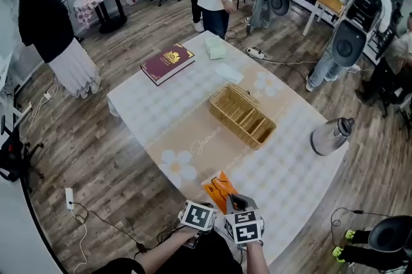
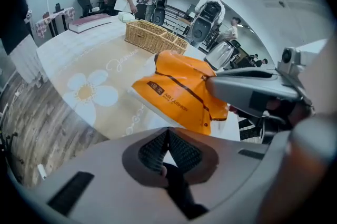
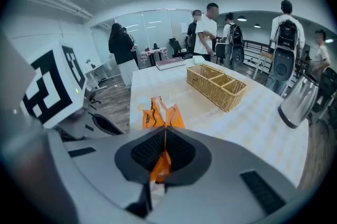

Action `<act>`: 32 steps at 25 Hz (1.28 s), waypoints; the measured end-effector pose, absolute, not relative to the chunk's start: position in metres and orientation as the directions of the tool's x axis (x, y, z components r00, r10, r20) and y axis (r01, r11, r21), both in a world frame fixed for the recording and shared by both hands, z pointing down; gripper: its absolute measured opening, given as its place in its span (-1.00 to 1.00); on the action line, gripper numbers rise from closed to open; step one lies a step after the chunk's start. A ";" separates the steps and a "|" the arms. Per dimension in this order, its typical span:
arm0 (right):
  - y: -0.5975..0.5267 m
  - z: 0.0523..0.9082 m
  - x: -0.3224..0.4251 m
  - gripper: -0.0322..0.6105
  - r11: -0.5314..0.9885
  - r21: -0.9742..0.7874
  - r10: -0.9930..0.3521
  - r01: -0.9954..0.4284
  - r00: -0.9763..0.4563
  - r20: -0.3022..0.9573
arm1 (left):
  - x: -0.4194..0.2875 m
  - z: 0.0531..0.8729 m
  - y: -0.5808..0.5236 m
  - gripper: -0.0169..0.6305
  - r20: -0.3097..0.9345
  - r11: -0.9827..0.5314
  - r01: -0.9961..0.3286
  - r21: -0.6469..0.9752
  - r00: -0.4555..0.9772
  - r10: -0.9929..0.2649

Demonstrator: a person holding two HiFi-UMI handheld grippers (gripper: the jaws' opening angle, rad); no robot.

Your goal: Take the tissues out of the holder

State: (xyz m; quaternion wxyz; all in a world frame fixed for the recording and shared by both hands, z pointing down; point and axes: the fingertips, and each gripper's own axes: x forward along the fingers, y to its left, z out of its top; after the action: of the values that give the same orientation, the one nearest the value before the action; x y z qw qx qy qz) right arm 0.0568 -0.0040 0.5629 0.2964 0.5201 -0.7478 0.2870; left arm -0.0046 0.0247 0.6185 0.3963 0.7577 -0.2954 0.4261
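Note:
An orange tissue pack (image 1: 217, 190) hangs just over the table's near edge, pinched at one end by my right gripper (image 3: 165, 136), which is shut on it. In the left gripper view the same pack (image 2: 176, 92) sticks out from the right gripper's fingers (image 2: 247, 86). My left gripper (image 2: 168, 136) is shut with nothing between its pads and sits close beside the right one, to its left. The wicker holder (image 1: 243, 116) stands at the table's middle, well beyond both grippers; its compartments look empty.
A maroon book (image 1: 167, 62) and two pale tissue packs (image 1: 216, 47) (image 1: 230, 73) lie on the far part of the table. A silver jug (image 1: 330, 136) stands at the right edge. Several people stand around the room beyond the table.

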 end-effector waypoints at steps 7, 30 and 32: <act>0.032 0.577 0.064 -0.86 0.181 -0.099 -0.608 -0.978 -0.191 0.771 | -0.001 0.630 0.053 -0.93 0.861 -0.580 -0.722 0.378 0.504 -0.067; 0.155 0.556 0.073 -0.86 -0.231 -0.090 -0.634 -0.969 0.080 0.769 | 0.002 0.616 0.150 -0.93 0.840 -0.822 -0.426 0.377 0.531 0.110; 0.163 0.554 0.078 -0.86 -0.248 -0.082 -0.633 -0.965 0.097 0.768 | 0.008 0.615 0.155 -0.93 0.834 -0.824 -0.408 0.394 0.535 0.133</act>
State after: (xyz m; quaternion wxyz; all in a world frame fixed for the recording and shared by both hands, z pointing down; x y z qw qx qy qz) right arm 0.0780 0.1627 0.5541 0.2315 0.7036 -0.5680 0.3587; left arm 0.0081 0.1551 0.6151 0.2851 0.8285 -0.0829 0.4748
